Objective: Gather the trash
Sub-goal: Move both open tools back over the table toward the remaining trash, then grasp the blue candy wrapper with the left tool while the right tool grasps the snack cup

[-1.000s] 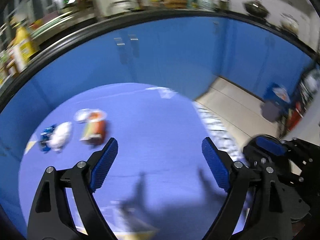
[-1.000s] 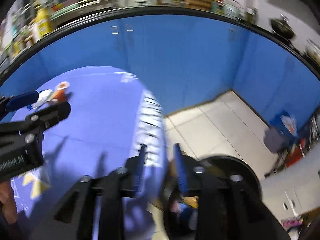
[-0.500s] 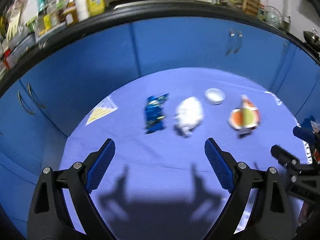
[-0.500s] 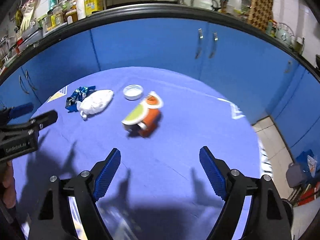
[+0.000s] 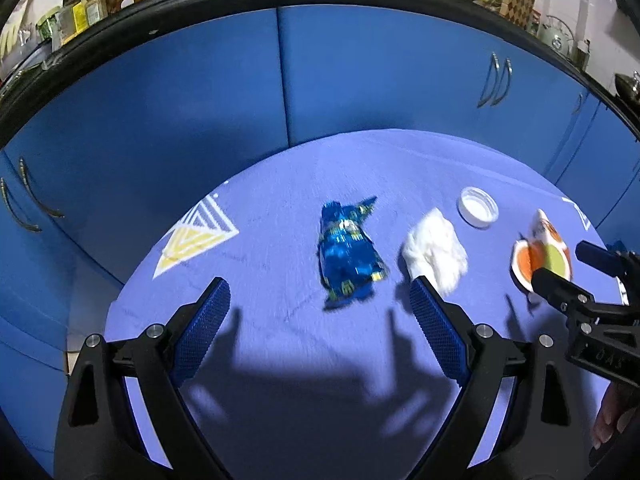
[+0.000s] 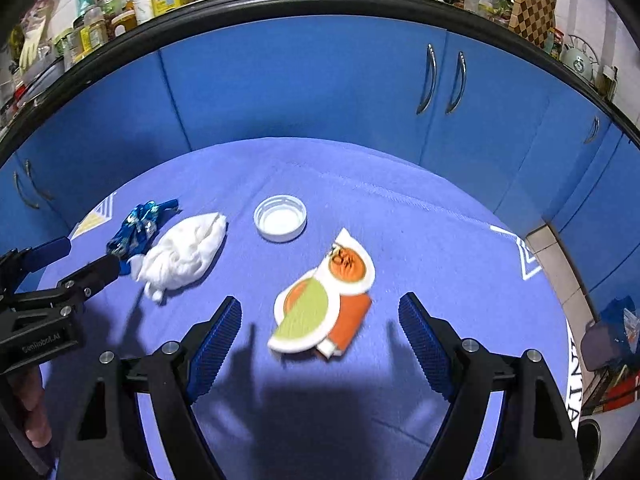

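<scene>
Several pieces of trash lie on a round purple table [image 5: 280, 360]. A crumpled blue foil wrapper [image 5: 348, 258] lies just ahead of my open, empty left gripper [image 5: 316, 320]. A crumpled white tissue [image 5: 436, 254] lies to its right, then a white lid [image 5: 478, 212]. In the right wrist view the orange, green and white package [image 6: 324, 304] lies between the fingers of my open, empty right gripper [image 6: 320, 332]. The wrapper [image 6: 138, 226], tissue [image 6: 184, 250] and lid [image 6: 280, 218] show there too.
Blue cabinet doors [image 6: 320, 92] curve behind the table [image 6: 440, 272], under a black counter edge with bottles and jars [image 6: 120, 12]. Tiled floor [image 6: 560, 264] and a blue bag [image 6: 616, 320] are at the right. The left gripper [image 6: 60, 276] shows at the left edge.
Both grippers swung from the floor side back over the table and moved closer to the trash. The right gripper opened from nearly shut. The left stayed open.
</scene>
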{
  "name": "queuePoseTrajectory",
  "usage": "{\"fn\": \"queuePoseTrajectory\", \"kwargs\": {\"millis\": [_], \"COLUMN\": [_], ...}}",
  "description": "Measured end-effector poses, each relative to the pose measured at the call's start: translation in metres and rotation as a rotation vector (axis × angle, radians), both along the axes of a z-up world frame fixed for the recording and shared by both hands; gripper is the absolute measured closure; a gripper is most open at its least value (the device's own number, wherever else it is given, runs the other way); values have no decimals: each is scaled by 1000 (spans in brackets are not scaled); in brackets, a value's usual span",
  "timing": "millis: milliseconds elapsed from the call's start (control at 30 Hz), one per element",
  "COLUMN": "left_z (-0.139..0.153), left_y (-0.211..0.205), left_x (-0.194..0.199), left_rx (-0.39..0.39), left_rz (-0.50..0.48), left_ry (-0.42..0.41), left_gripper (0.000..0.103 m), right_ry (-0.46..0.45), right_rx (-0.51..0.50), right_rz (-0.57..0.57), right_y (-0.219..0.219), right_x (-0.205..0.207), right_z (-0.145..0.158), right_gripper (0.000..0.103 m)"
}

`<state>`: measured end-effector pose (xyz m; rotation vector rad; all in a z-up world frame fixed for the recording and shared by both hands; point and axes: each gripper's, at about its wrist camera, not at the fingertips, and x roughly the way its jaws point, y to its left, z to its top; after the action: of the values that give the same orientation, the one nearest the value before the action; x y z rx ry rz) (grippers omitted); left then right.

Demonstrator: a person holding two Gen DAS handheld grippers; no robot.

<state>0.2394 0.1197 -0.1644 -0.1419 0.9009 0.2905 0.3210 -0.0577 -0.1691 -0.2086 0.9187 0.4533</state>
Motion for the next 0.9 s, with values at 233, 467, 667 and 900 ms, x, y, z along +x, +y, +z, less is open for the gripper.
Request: {"fn": "queuePoseTrajectory", "kwargs": {"millis": [233, 467, 667, 900], "left_z": [-13, -24, -18, -7], "left_y": [5, 6, 12, 2], "left_x": [17, 22, 15, -8], "left_rx": [-8, -7, -24, -26], "left_rz": [-2, -5, 1, -14], "left_ry": [16, 45, 29, 0], "left_gripper": [14, 44, 69, 69], "right_ry": [4, 25, 10, -20], "right_rx": [-5, -12, -4, -10], "right_rz": [5, 31, 51, 67], "right_y": [6, 4, 3, -5], "right_x": [11, 9, -2, -22], "right_z": [-9, -17, -12, 0], "right_gripper": [28, 54, 55, 55]}}
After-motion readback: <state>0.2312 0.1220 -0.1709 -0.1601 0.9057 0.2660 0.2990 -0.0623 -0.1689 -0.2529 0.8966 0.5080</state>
